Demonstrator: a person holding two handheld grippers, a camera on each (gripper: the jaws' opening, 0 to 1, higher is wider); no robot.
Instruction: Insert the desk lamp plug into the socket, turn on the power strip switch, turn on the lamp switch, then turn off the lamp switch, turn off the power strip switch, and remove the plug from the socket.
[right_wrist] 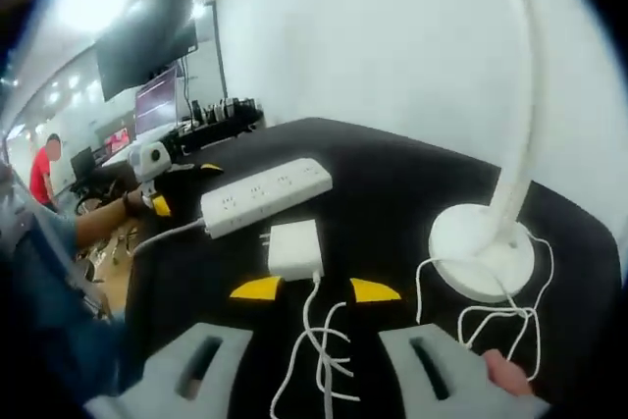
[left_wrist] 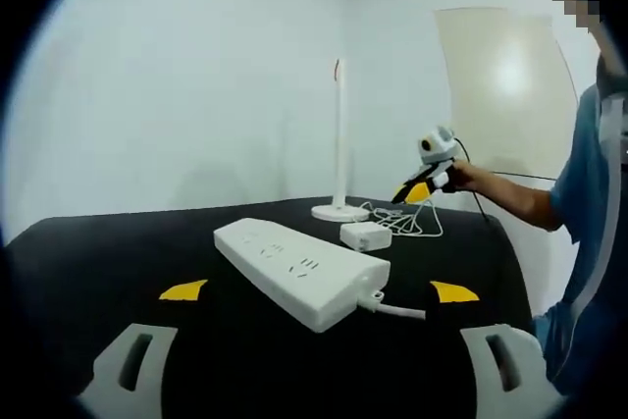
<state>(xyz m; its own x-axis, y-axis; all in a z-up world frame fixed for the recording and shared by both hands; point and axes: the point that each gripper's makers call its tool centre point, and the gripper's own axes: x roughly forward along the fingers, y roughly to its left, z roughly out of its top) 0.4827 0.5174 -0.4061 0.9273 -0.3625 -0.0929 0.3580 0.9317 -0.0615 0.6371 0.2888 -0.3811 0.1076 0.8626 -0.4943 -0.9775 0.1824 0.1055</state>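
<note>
1. Left gripper (left_wrist: 319,291), left gripper view: jaws apart, yellow tips spread wide, holding nothing. It hangs above the black table (left_wrist: 98,252).
2. Power strip (left_wrist: 299,270), same view: white, long, lying flat between and just ahead of the left jaws. Several socket groups face up; none holds a plug. Its white cable (left_wrist: 400,311) leaves the near end, toward the right jaw.
3. Plug adapter (left_wrist: 365,235), same view: a white square block, lying beyond the strip and apart from it, with loose cord (left_wrist: 417,223) coiled beside it.
4. Desk lamp (left_wrist: 340,144), same view: round white base, thin upright stem, farthest ahead on the table.
5. Right gripper (left_wrist: 424,186), same view: seen at far right in a hand (left_wrist: 461,178), over the cord coils.
6. Right gripper (right_wrist: 316,289), right gripper view: jaws apart, yellow tips either side of the cord (right_wrist: 319,340), gripping nothing.
7. Plug adapter (right_wrist: 294,247), right gripper view: just ahead of the right jaws, prongs toward the power strip (right_wrist: 265,193), not inserted.
8. Lamp base (right_wrist: 483,250), right gripper view: right of the jaws, ringed by looped cord.
9. Left gripper (right_wrist: 162,183), right gripper view: at left, beyond the strip; jaw state cannot be told here.
10. Room background, right gripper view: dark screens (right_wrist: 142,41) and a person in red (right_wrist: 41,172).
</note>
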